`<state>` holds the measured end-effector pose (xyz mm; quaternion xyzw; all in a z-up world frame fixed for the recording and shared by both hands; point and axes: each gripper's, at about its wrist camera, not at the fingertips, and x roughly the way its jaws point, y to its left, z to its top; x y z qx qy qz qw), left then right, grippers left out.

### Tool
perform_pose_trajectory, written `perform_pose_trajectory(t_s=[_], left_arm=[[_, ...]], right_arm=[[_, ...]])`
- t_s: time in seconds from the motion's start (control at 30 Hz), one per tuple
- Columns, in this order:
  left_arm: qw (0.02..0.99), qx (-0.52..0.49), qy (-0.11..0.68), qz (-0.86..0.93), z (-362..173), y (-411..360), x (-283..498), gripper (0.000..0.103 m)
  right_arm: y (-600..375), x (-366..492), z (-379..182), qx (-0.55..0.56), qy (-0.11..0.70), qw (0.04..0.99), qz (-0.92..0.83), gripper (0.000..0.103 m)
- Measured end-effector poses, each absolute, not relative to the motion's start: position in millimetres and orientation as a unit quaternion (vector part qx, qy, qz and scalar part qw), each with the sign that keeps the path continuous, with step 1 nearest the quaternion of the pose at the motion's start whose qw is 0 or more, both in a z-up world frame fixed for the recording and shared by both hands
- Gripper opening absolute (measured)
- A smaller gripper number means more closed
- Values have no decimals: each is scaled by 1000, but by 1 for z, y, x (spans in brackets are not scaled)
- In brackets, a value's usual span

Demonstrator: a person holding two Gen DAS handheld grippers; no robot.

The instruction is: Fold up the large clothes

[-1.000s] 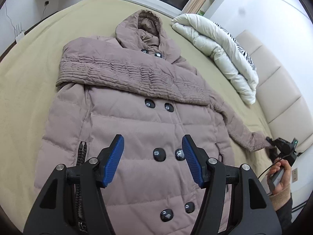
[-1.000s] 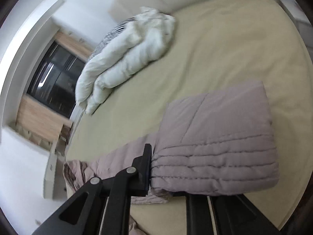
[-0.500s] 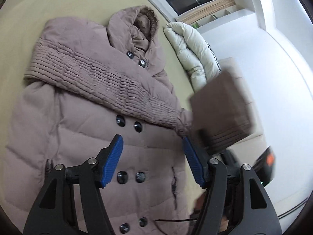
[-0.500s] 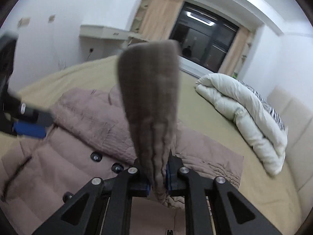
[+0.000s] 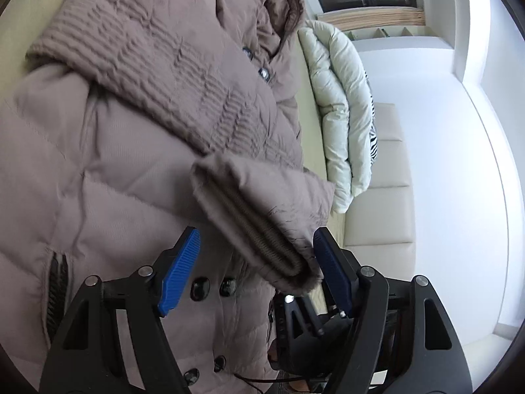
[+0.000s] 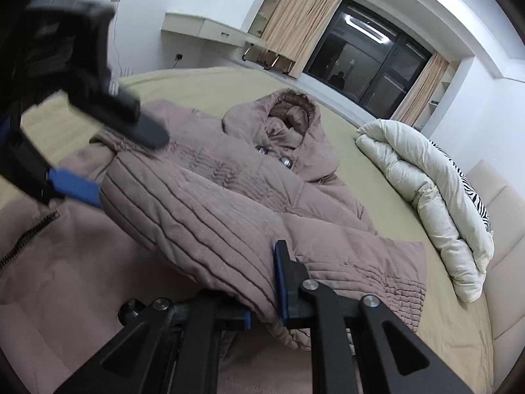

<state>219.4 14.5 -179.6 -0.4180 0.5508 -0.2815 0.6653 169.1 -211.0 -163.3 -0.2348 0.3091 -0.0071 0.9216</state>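
Note:
A mauve hooded puffer coat (image 5: pixel 108 164) lies face up on the bed, one sleeve folded across its chest (image 5: pixel 147 65). My right gripper (image 6: pixel 262 298) is shut on the cuff of the other sleeve (image 6: pixel 203 226) and holds it over the coat's front. In the left wrist view that sleeve cuff (image 5: pixel 259 220) hangs between my left gripper's open blue pads (image 5: pixel 178 277), not pinched. My left gripper (image 5: pixel 254 274) hovers over the coat's buttons (image 5: pixel 213 287); it shows at the left in the right wrist view (image 6: pixel 65 105).
The coat lies on a tan bedsheet (image 6: pixel 377 203). A folded white duvet (image 6: pixel 433 203) with a zebra-print pillow lies at the right by the cream headboard (image 5: pixel 384 177). A dark window and curtains (image 6: pixel 361 52) stand beyond the bed.
My right gripper has carried the sleeve from the bed's right side up and over the coat's front. My left gripper has shifted closer and now has the cuff between its open pads.

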Motion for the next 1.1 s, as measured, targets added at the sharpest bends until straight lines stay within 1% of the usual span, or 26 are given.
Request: perform_pose_trajectory(t_s=[0.13, 0.33, 0.37, 0.4, 0.43, 0.47, 0.5, 0.53, 0.57, 0.6, 0.63, 0.73, 0.77, 0.8, 0.87, 0.93, 0.97, 1.0, 1.1], left_arm=[[657, -436, 545, -284, -186, 11, 216, 70], [640, -453, 544, -298, -192, -2, 237, 69], [642, -453, 542, -298, -191, -4, 241, 57], [646, -447, 542, -299, -189, -6, 244, 37], [652, -440, 539, -301, -185, -8, 247, 28], [656, -435, 538, -302, -181, -8, 250, 23], [662, -429, 536, -301, -176, -7, 253, 19], [670, -423, 531, -300, -170, -6, 259, 18], [678, -418, 526, -298, -164, -3, 265, 18], [687, -413, 521, -294, -157, 3, 272, 17], [699, -403, 515, -290, -151, 10, 280, 17], [744, -353, 500, -268, -124, 26, 312, 17], [754, -341, 496, -264, -117, 30, 321, 17], [770, -314, 492, -256, -110, 34, 335, 17], [801, -257, 491, -228, -104, 41, 357, 17], [816, -220, 497, -199, -110, 47, 377, 17], [817, -210, 503, -189, -117, 49, 386, 17], [816, -205, 509, -180, -124, 52, 393, 17], [819, -189, 517, -163, -143, 57, 406, 18]], right_arm=[[-209, 168, -158, -222, 306, 926, -4, 15], [-196, 162, -162, -223, 306, 925, 15, 15], [-195, 163, -163, -222, 307, 925, 17, 16], [-195, 163, -163, -221, 308, 925, 17, 18], [-195, 162, -163, -219, 308, 926, 19, 19], [-196, 162, -163, -214, 308, 927, 22, 25], [-197, 161, -163, -207, 311, 927, 28, 45], [-200, 160, -161, -197, 310, 930, 33, 60], [-202, 156, -158, -183, 303, 934, 38, 83], [-206, 150, -153, -168, 290, 941, 43, 90], [-212, 142, -147, -149, 275, 949, 50, 92], [-237, 138, -136, -94, 286, 952, 62, 92], [-250, 141, -133, -71, 293, 952, 60, 86], [-266, 145, -129, -45, 301, 951, 54, 76], [-302, 160, -125, 6, 317, 948, 32, 68], [-343, 178, -123, 74, 326, 942, 5, 56], [-365, 187, -121, 113, 329, 937, -9, 48], [-383, 196, -120, 146, 330, 932, -22, 43], [-423, 224, -113, 211, 318, 923, -43, 35]])
